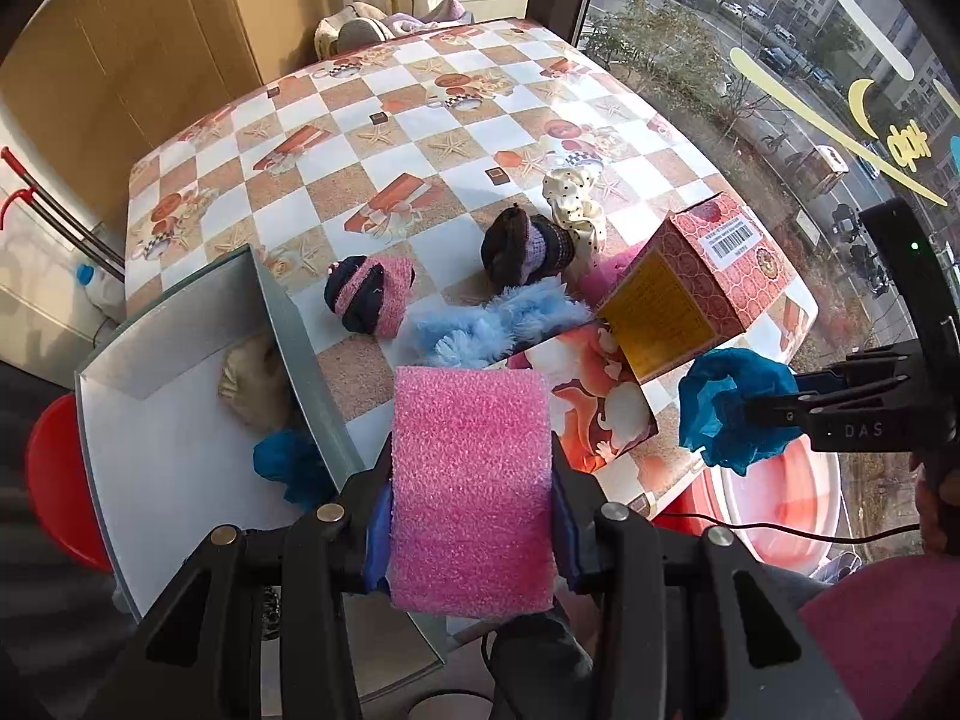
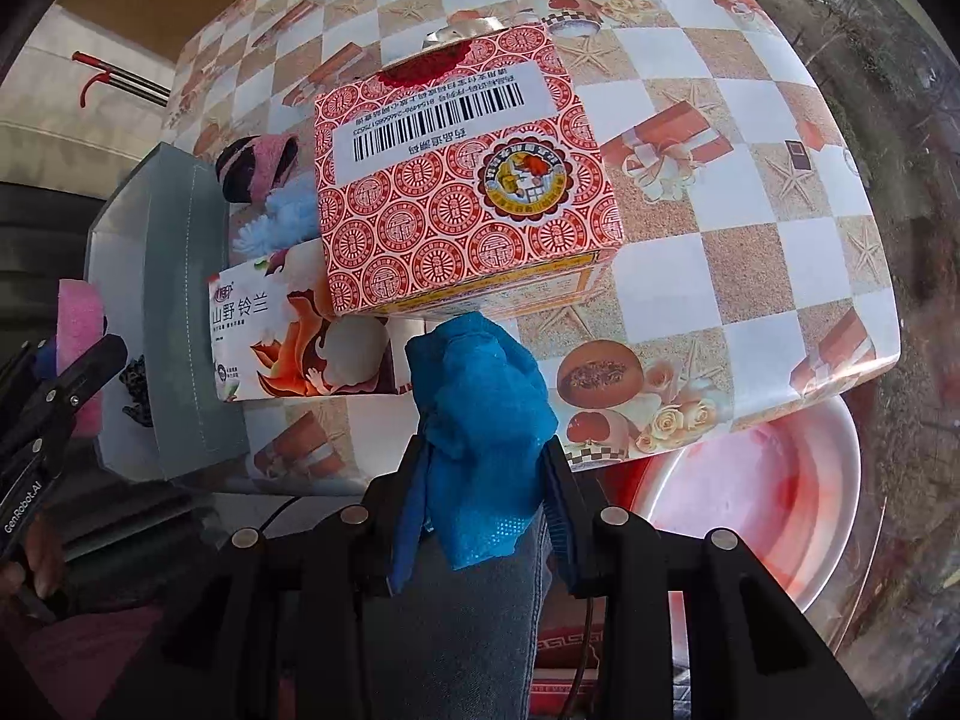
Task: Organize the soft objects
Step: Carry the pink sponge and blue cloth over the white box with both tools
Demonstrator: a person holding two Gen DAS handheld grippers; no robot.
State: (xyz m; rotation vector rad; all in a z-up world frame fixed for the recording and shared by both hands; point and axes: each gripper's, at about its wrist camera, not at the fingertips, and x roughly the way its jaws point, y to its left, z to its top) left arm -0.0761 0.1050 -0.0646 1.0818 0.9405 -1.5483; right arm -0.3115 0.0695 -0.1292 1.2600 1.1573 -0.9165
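Both tongs are loaded. Left gripper (image 1: 471,516) pinches one pink foam block (image 1: 471,480) between its jaws, just beside the right wall of the grey tray. Right gripper (image 2: 480,504) pinches one crumpled blue cloth (image 2: 480,420), held past the near table edge and above the person's knee.

Items by size:

1. One table (image 1: 420,138), covered in a checkered printed cloth.
2. One grey tray (image 1: 174,450) at the table's near left corner. It holds one beige soft item (image 1: 252,384) and one further blue cloth (image 1: 282,462).
3. One red-patterned carton (image 2: 462,180) with a barcode label. It rests tilted, leaning on one floral tissue box (image 2: 300,342).
4. One light-blue fluffy item (image 1: 486,324) beside the tissue box.
5. Two rolled sock bundles: one navy-and-pink (image 1: 369,294), one dark with a lilac band (image 1: 528,246). They lie apart on the table.
6. One cream polka-dot scrunchie (image 1: 576,204), touching the dark bundle.

One pink patch behind the carton is mostly hidden; it is possibly another soft item.
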